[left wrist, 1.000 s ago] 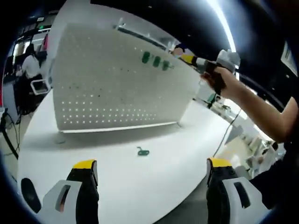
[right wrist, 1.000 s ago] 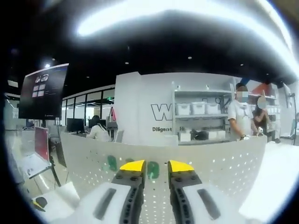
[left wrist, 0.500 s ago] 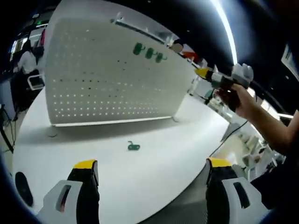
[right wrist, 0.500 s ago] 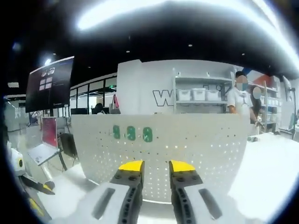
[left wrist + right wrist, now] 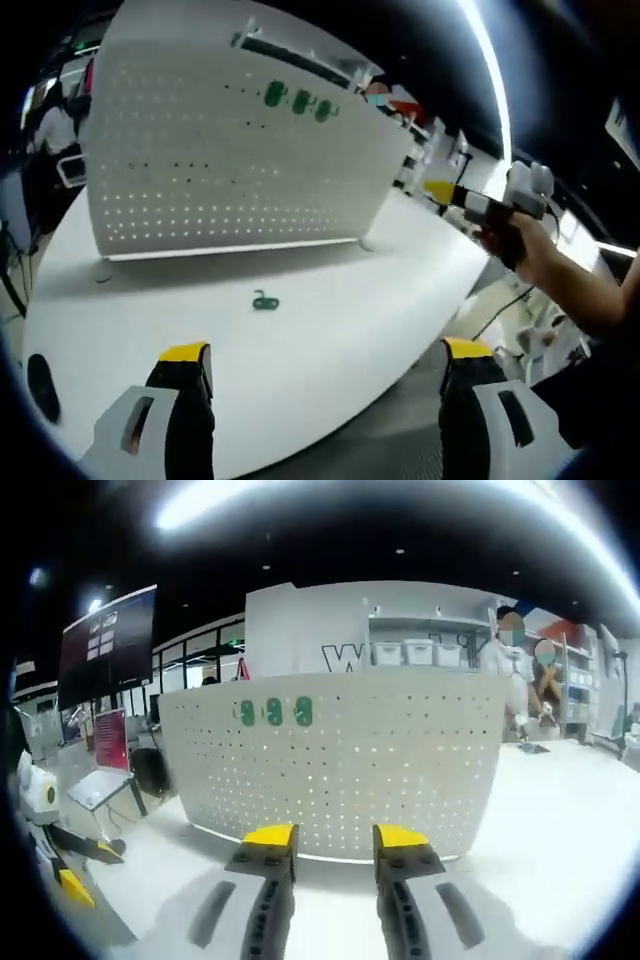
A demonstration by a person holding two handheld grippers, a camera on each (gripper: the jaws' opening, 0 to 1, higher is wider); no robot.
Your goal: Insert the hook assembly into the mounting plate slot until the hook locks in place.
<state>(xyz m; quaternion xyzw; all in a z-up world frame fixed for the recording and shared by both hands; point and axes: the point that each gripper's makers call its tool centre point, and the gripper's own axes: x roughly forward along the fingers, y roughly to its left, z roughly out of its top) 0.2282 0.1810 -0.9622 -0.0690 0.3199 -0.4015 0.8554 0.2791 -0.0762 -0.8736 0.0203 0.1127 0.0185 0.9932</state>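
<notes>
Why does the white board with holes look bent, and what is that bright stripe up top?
Left gripper view: the lens bows the board, and a ceiling light glares as a white streak. Right gripper view: the board bulges too, under a blown-out light.

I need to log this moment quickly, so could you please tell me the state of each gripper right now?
Left gripper: open, jaws wide apart, holding nothing.
Right gripper: open, a clear gap between the jaws, holding nothing.
</notes>
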